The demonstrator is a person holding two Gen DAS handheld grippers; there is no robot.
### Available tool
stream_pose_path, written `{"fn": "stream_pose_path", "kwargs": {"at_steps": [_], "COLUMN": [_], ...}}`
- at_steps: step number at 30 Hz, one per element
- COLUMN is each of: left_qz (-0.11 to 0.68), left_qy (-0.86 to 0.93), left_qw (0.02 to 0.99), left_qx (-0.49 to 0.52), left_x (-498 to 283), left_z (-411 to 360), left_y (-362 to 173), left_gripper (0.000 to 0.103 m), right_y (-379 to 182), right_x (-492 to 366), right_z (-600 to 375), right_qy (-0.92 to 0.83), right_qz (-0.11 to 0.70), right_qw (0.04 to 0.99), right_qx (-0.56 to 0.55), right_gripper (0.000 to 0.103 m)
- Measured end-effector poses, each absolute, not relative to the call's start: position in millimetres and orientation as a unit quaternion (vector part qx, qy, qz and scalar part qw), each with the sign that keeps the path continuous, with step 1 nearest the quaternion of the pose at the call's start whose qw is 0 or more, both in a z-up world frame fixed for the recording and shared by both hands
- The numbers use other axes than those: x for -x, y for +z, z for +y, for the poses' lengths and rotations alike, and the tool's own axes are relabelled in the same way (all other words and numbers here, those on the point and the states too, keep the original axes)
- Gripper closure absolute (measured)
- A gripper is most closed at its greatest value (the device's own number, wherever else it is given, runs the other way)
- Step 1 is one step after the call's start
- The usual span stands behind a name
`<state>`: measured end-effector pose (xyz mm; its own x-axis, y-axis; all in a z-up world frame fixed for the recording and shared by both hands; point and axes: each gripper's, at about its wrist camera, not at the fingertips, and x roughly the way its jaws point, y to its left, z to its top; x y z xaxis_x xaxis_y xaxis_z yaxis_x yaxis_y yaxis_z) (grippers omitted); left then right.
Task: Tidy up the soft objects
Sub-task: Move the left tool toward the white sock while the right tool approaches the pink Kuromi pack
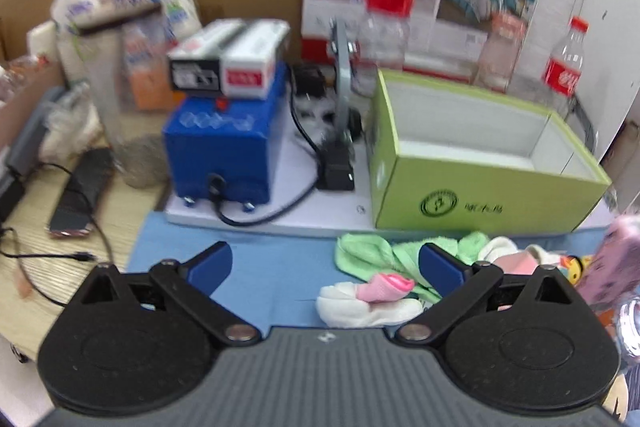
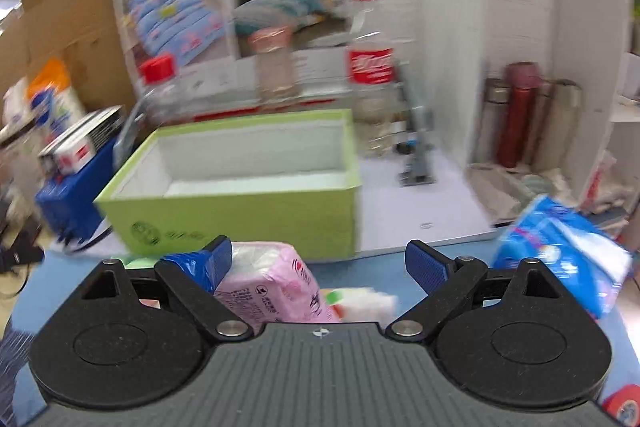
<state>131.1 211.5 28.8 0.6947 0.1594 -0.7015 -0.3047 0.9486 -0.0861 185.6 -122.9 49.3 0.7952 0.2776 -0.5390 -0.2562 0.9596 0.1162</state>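
Note:
A green open box (image 1: 476, 187) with a white, empty inside stands on a white board behind the blue mat; it also shows in the right wrist view (image 2: 240, 211). In front of it lie a green cloth (image 1: 368, 253) and a white and pink sock (image 1: 372, 297). My left gripper (image 1: 328, 267) is open above the mat, just left of the socks. My right gripper (image 2: 320, 263) is open; a pink tissue pack (image 2: 272, 287) lies below, by its left finger. A blue tissue pack (image 2: 560, 259) lies to the right.
A blue machine (image 1: 224, 143) with small cartons on top stands left of the box, with cables and a phone (image 1: 80, 195) on the wooden table. Clear bottles (image 2: 370, 75) and a cardboard wall stand behind. Flasks (image 2: 520, 115) stand at the far right.

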Motion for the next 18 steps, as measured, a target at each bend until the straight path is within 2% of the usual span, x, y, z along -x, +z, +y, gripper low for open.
{"fn": "stream_pose_path", "kwargs": {"at_steps": [8,14,18], "left_qz": [0.444,0.447,0.449], "left_qy": [0.114,0.174,0.197], "left_qw": [0.886,0.876,0.868], "left_qx": [0.073,0.051,0.074], "left_x": [-173.4,-155.0,-126.0], "left_z": [207.1,226.9,248.1], "left_y": [-17.9,-24.1,-24.5], "left_gripper": [0.004,0.003,0.003], "right_y": [48.3,44.5,41.9], "right_x": [-186.5,-193.6,-187.3], "right_z": [-161.6,-179.3,-189.5], "right_qy": [0.083,0.062,0.046], "right_qz": [0.263,0.267,0.270], "right_qw": [0.960,0.960,0.960], "right_qx": [-0.043,-0.061,-0.053], "right_gripper": [0.022,0.022,0.022]}}
